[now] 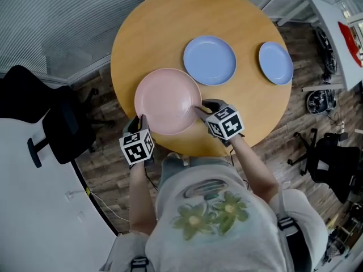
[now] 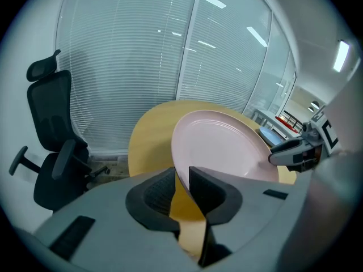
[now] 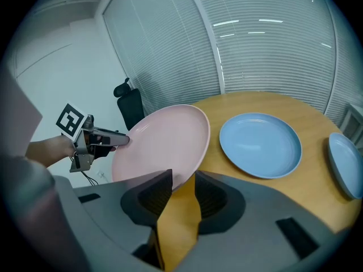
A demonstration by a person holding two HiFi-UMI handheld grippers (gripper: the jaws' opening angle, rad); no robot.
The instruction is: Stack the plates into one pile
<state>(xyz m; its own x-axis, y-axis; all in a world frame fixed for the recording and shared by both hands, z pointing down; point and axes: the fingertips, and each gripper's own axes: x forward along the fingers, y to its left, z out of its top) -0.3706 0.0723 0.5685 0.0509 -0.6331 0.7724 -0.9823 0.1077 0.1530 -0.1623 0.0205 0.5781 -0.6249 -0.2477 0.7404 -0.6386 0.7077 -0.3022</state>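
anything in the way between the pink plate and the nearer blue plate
Nothing visible. Only a strip of bare table lies between the pink plate and the nearer blue plate, and nothing lies on that plate. The far blue plate sits off to the right, clear of the path.

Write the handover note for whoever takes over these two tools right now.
Left tool: shut on the near-left rim of the pink plate.
Right tool: shut on that plate's near-right rim.
Pink plate: held tilted between both tools, over the near side of the round table.
Middle blue plate and right blue plate: flat on the table, apart.
Done: nothing stacked yet.
Left: gather all three plates into one pile.
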